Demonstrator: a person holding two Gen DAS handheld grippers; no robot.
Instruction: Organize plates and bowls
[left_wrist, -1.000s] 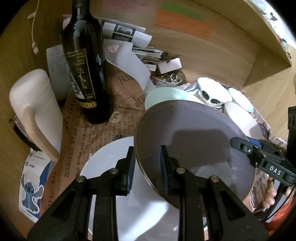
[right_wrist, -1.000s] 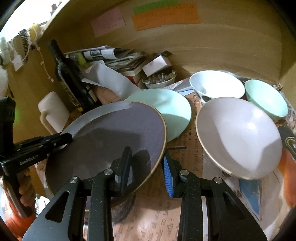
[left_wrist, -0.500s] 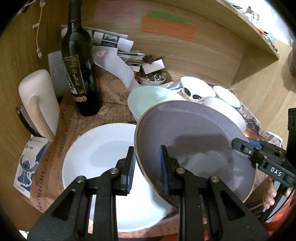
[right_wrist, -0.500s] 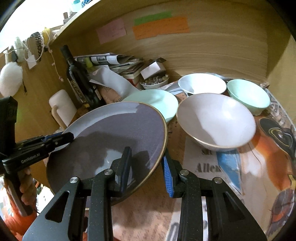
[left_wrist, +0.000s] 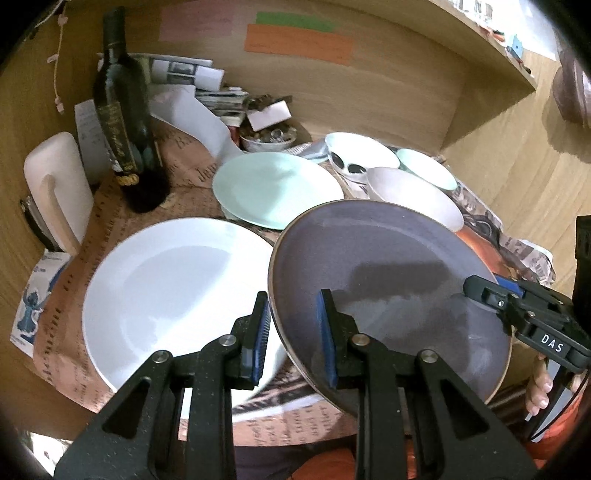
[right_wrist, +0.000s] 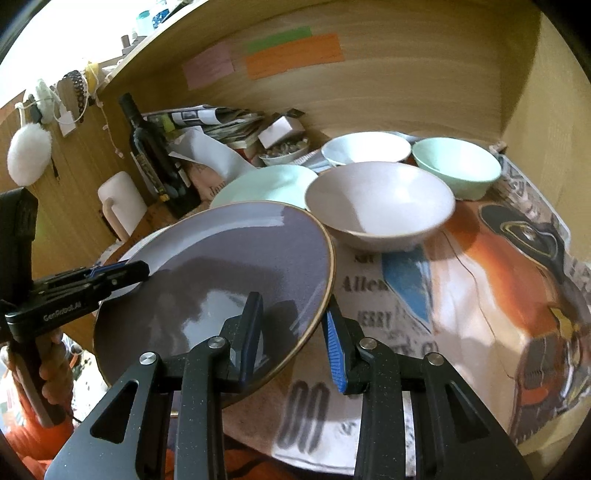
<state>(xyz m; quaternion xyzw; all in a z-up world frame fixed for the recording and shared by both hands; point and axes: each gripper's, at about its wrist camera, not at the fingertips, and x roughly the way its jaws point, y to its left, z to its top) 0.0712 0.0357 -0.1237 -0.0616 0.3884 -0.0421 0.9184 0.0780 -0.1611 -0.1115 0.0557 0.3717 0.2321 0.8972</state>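
Note:
A grey-purple plate (left_wrist: 388, 273) with a brown rim hangs tilted above the table, held from both sides. My left gripper (left_wrist: 292, 314) is shut on its left rim, over a large white plate (left_wrist: 173, 280) lying on the newspaper. My right gripper (right_wrist: 291, 317) is shut on the opposite rim of the grey-purple plate (right_wrist: 229, 277). Further back lie a mint plate (left_wrist: 277, 188), a beige bowl (right_wrist: 380, 203), a mint bowl (right_wrist: 454, 166) and a white bowl (right_wrist: 365, 147). In each view the other gripper shows at the plate's far edge.
A dark wine bottle (left_wrist: 122, 110) and a white jug (left_wrist: 59, 181) stand at the left. Papers and a small dish of bits (left_wrist: 267, 136) crowd the back wall. Wooden walls close the left, back and right. Newspaper (right_wrist: 480, 277) covers the table.
Both grippers have drawn back from the rear wall with the grey-purple plate. More of the white plate and of the near table shows now. Both grips are unchanged.

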